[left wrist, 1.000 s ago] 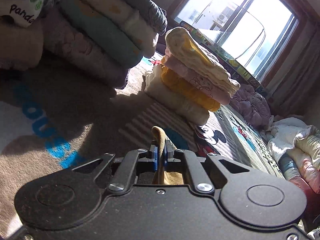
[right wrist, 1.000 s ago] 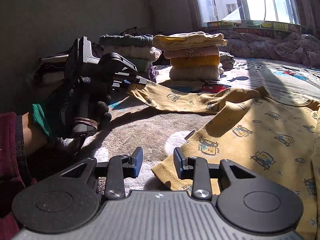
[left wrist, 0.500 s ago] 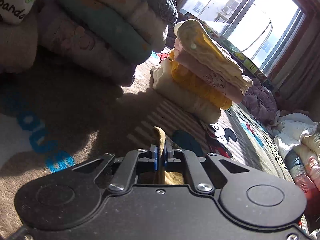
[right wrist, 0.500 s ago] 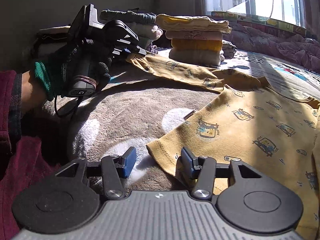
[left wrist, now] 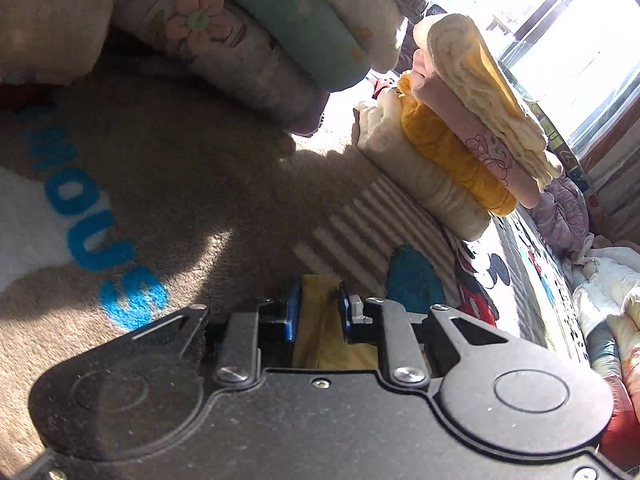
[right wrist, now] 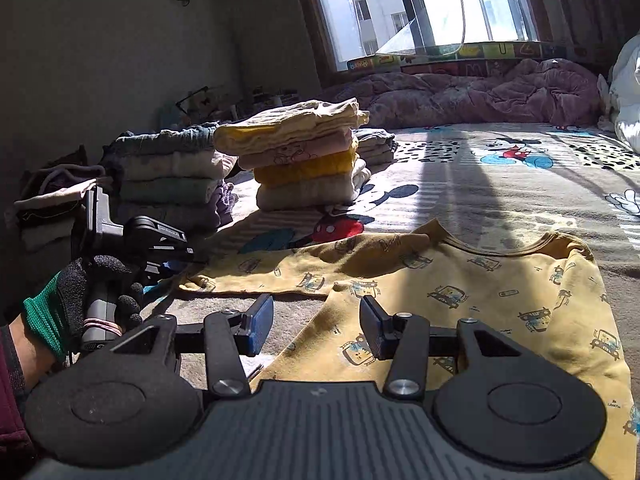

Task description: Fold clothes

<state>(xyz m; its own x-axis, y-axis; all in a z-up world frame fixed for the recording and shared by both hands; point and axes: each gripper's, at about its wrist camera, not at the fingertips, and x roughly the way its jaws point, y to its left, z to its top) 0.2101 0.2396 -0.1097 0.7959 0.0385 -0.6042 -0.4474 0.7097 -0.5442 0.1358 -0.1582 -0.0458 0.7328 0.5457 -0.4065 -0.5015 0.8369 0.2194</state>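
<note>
Yellow printed shirt (right wrist: 480,300) spread flat on the cartoon blanket (right wrist: 500,172), one sleeve stretched out sideways, no fold made yet. Folded stacks (right wrist: 304,160) behind (apparently finished work). Left gripper (left wrist: 318,312) low at the sleeve cuff, fingers slightly parted with the yellow cloth lying between them, apparently not pinched. Right gripper (right wrist: 316,324) hovering over the shirt's near side edge, fingers spread wide, holding nothing.

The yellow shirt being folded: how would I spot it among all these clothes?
Start at the bright window, then come down the cartoon-mouse blanket toward the camera. The yellow shirt lies spread flat, printed with little cartoon vehicles; every neighbouring garment sits folded in stacks.
</note>
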